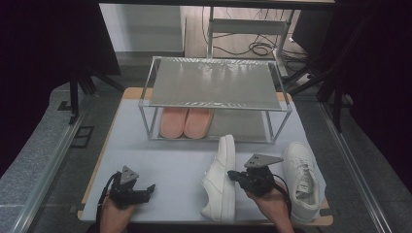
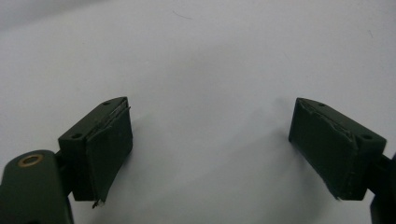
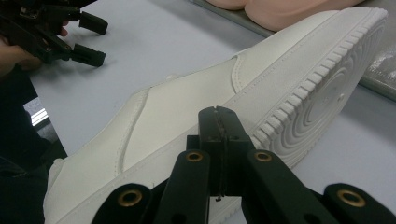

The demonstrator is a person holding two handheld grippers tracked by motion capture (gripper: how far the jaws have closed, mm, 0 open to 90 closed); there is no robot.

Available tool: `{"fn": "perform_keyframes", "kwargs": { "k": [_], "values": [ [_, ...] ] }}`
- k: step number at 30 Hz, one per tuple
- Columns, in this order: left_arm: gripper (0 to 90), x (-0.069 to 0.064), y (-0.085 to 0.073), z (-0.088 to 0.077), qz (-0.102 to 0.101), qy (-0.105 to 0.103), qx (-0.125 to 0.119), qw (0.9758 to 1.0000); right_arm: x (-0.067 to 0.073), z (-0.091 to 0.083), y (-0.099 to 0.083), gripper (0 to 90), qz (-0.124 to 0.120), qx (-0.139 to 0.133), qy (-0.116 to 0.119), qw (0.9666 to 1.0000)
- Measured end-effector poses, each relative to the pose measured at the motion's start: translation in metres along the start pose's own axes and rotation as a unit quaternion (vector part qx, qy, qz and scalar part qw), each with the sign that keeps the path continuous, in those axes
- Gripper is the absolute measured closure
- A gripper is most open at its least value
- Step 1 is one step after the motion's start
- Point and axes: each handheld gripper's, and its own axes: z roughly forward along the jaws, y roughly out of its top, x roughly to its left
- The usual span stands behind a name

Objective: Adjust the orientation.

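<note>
White tabletop [image 1: 165, 170] carries a metal rack [image 1: 214, 99] at twelve o'clock, pink slippers [image 1: 187, 122] beneath it. Our right gripper [image 3: 218, 135], jaws pressed together and empty, sits against the tipped sneaker [image 3: 196, 112] at five o'clock. Our left gripper [image 2: 210, 144] stands wide, empty, at seven o'clock.

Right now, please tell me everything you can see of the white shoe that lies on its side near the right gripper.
The white shoe is a low sneaker of smooth, leather-like material with stitched panels. It lies tipped on its side on the pale table, toe toward the shoe rack, its ribbed white sole turned toward the right gripper. The sole has ridged edges and a ringed tread at the toe. That gripper's jaws are shut, right at the sole's edge; whether they touch it I cannot tell.
</note>
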Motion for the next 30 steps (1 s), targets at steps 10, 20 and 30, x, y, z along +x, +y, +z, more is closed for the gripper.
{"fn": "perform_keyframes", "kwargs": {
  "k": [10, 20, 30],
  "values": [
    [13.5, 0.0, 0.0, 0.0, 0.0, 0.0, 0.0, 1.0, -0.003, -0.014, -0.009, 90.0, 0.013, 0.006, -0.019, 0.9997],
    [13.5, 0.0, 0.0, 0.0, 0.001, 0.0, 0.0, 1.0, -0.006, -0.03, -0.018, 90.0, 0.026, 0.014, -0.06, 0.9978],
    [13.5, 0.0, 0.0, 0.0, 0.001, 0.0, 0.0, 1.0, -0.012, -0.041, -0.032, 90.0, 0.051, 0.032, -0.106, 0.9926]
  ]
}}
